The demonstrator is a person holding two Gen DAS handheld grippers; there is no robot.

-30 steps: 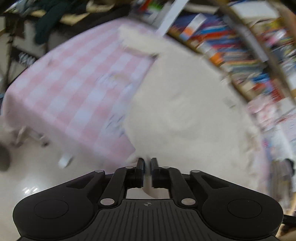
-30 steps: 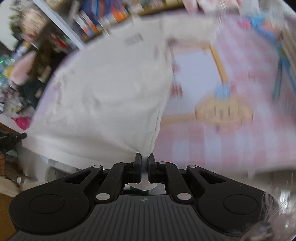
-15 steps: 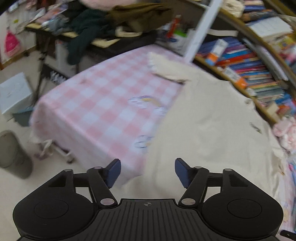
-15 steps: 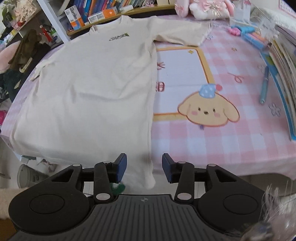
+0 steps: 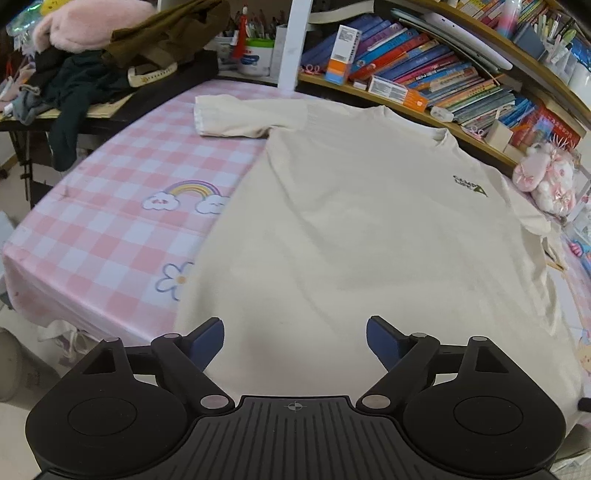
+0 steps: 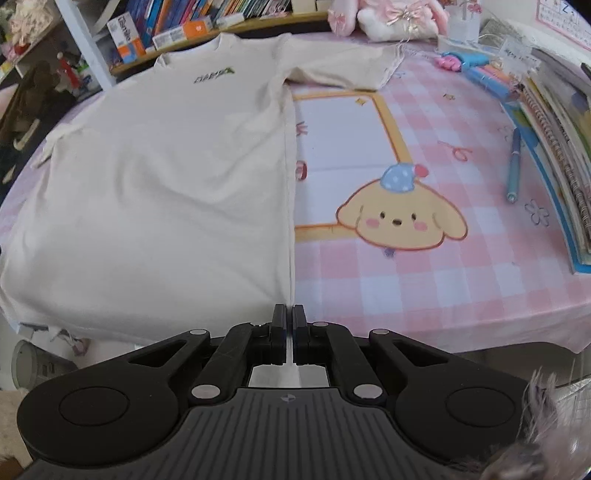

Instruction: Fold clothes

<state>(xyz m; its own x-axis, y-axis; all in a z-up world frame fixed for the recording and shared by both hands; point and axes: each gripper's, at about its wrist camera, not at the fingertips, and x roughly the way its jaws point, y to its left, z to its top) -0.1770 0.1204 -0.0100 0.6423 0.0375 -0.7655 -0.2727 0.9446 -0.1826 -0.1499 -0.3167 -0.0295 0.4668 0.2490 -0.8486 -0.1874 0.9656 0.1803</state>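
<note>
My left hand-held gripper gapes wide over the T-shirt; my right hand-held gripper pinches its hem corner.

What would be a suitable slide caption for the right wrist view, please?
Right claw shut on the hem corner of a cream T-shirt spread flat on a pink checked tablecloth.

A pink checked tablecloth bears a cartoon puppy print. At 3 o'clock lies a blue pen; at 12, a pink plush toy beside bookshelves.
</note>
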